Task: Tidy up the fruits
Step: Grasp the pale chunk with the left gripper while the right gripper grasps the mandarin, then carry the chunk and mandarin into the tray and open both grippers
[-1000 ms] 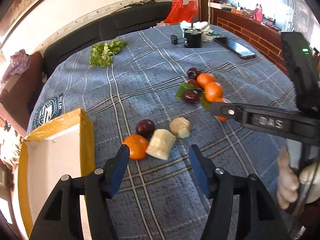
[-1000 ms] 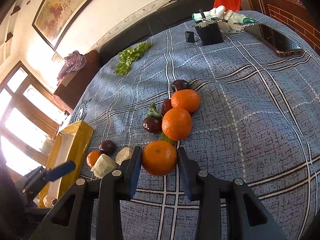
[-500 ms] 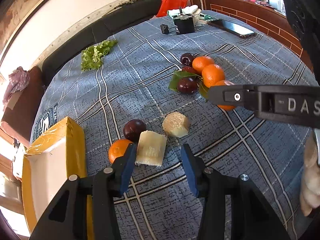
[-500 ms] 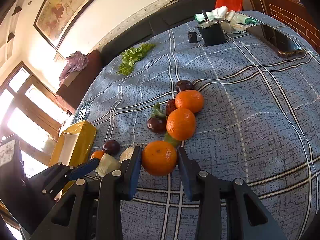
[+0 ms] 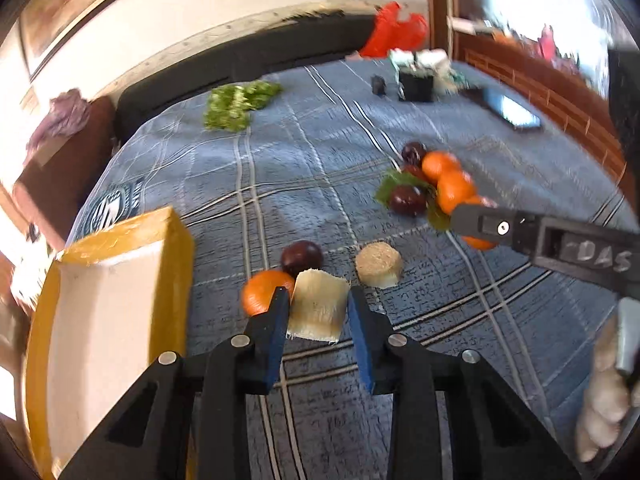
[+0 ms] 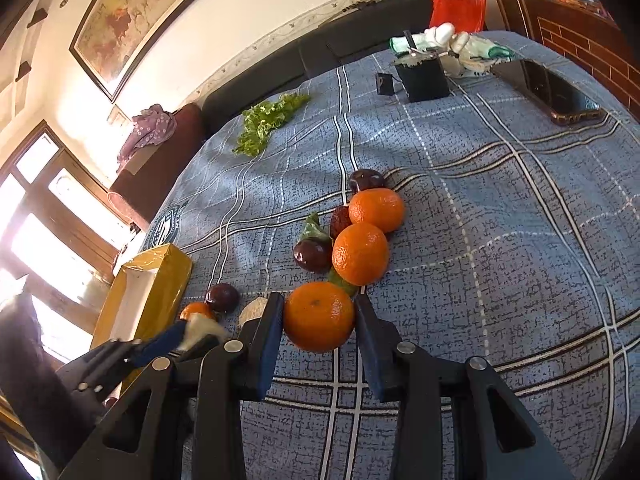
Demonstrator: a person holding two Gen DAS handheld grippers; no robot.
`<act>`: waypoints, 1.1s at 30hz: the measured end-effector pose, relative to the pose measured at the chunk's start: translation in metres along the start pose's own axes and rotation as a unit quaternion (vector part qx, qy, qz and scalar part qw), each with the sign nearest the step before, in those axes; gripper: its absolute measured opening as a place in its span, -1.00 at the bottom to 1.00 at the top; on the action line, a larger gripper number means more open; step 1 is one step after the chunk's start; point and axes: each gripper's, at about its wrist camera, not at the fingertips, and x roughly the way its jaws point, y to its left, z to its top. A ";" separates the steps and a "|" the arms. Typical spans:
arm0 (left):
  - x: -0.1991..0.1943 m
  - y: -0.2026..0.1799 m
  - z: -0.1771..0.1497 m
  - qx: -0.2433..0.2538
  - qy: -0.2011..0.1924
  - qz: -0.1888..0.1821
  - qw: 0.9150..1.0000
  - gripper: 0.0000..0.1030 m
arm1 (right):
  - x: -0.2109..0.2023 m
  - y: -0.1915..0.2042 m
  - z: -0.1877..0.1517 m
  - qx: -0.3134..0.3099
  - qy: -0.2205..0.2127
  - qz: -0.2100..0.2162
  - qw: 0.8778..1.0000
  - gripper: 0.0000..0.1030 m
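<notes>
My left gripper (image 5: 316,308) has its jaws closed on a pale sugarcane chunk (image 5: 317,306) lying on the blue plaid cloth. An orange (image 5: 262,290) and a dark plum (image 5: 301,256) sit just left of it, and a second cane chunk (image 5: 379,264) lies to the right. My right gripper (image 6: 319,318) is shut on an orange (image 6: 319,316). Beyond it lie two more oranges (image 6: 360,254) (image 6: 376,209), dark plums (image 6: 313,254) and a leaf (image 6: 314,228). An open yellow box (image 5: 108,312) stands at the left, also in the right wrist view (image 6: 146,288).
Lettuce (image 5: 238,104) lies at the far left of the table. A black box (image 6: 424,76), a small black item (image 6: 384,82), a phone (image 6: 554,90) and a red bag (image 6: 456,0) are at the far end. A dark sofa rims the table's back edge.
My left gripper moved forward onto the sugarcane chunk and its jaws narrowed onto it. My right gripper stayed shut on the orange and barely moved.
</notes>
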 end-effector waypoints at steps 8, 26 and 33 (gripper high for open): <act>-0.072 0.050 -0.020 -0.106 -0.049 -0.019 0.993 -0.44 | -0.006 0.016 -0.005 -0.042 -0.024 -0.004 0.999 -0.24; -0.119 0.221 -0.092 -0.256 -0.048 0.057 0.964 -0.43 | 0.011 0.176 -0.039 -0.151 0.076 0.144 0.975 -0.23; -0.083 0.268 -0.112 -0.299 0.007 0.065 0.952 -0.43 | 0.074 0.250 -0.082 -0.221 0.150 0.132 0.955 -0.23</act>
